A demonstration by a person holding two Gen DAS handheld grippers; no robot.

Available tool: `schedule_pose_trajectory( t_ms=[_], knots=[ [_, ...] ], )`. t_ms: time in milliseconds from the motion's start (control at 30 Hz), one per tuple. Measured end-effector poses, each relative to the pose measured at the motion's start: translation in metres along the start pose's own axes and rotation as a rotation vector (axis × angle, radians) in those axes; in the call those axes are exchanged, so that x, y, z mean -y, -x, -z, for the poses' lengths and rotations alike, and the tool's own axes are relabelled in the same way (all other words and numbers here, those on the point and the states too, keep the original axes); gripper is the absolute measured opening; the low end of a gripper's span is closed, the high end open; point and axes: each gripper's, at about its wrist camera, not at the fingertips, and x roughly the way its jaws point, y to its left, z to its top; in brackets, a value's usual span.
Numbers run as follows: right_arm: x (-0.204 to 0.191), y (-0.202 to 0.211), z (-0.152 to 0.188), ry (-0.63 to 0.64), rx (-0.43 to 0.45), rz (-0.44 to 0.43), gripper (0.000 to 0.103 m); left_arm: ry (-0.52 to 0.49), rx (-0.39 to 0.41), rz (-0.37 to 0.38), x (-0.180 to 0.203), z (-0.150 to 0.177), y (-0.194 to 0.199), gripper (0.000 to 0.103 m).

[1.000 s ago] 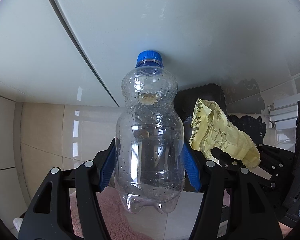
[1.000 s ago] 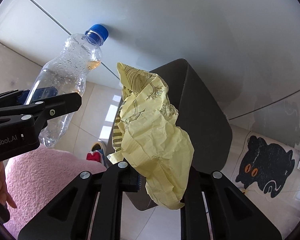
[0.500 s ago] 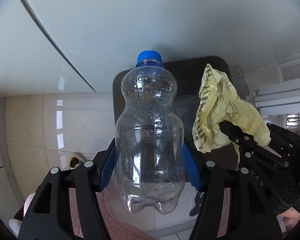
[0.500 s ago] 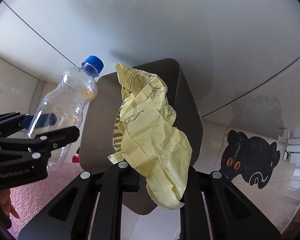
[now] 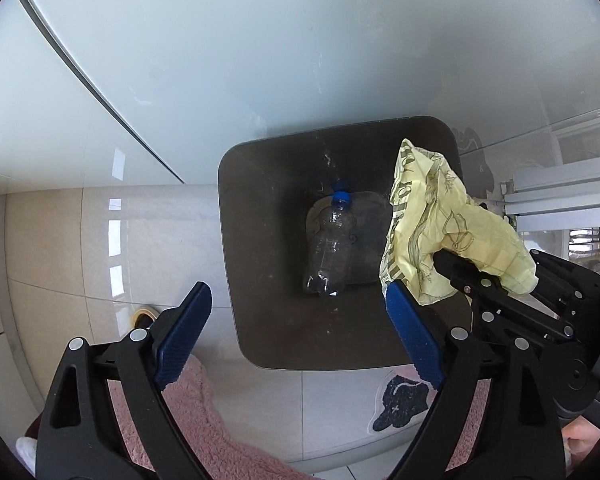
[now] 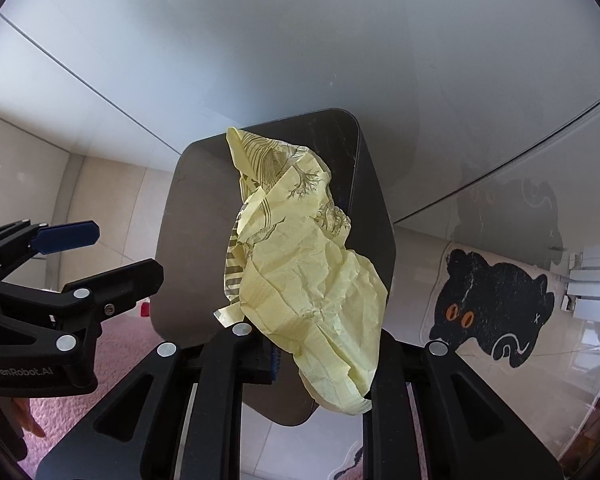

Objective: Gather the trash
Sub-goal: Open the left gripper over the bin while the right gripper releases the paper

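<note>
While the left gripper (image 5: 298, 320) points down over the bin, its blue pads (image 5: 184, 340) stand spread wide with nothing between them — the jaws have just been opening. Beside it the right gripper (image 6: 320, 354) is pinching a crumpled yellow paper wrapper (image 6: 308, 276), which hangs over the mouth of the dark bin (image 5: 260, 208). Below the fingers, pink fluffy fabric (image 5: 204, 428) fills the near edge of the left wrist view. Deeper down, a clear plastic bottle (image 5: 330, 250) with a blue cap (image 5: 341, 196) lies at the bottom of the bin, cap pointing away. Beyond the bin stands a pale glossy panel (image 5: 300, 40), and off to the side — on the tiled floor (image 5: 52, 240) — lies a black cat-shaped mat (image 6: 496, 300).
</note>
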Motion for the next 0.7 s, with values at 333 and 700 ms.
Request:
schedule_pose_trajectory(
  t_ms=[333, 700],
  knots=[
    [-0.004, -0.034, -0.001, 0.044, -0.026, -0.036, 0.026, 0.02, 0.05, -0.036, -0.016, -0.01, 0.01, 0.089],
    [-0.026, -0.04, -0.001, 0.075, -0.029, -0.144, 0.07, 0.038, 0.076, -0.069, -0.015, -0.01, 0.021, 0.089]
  ],
)
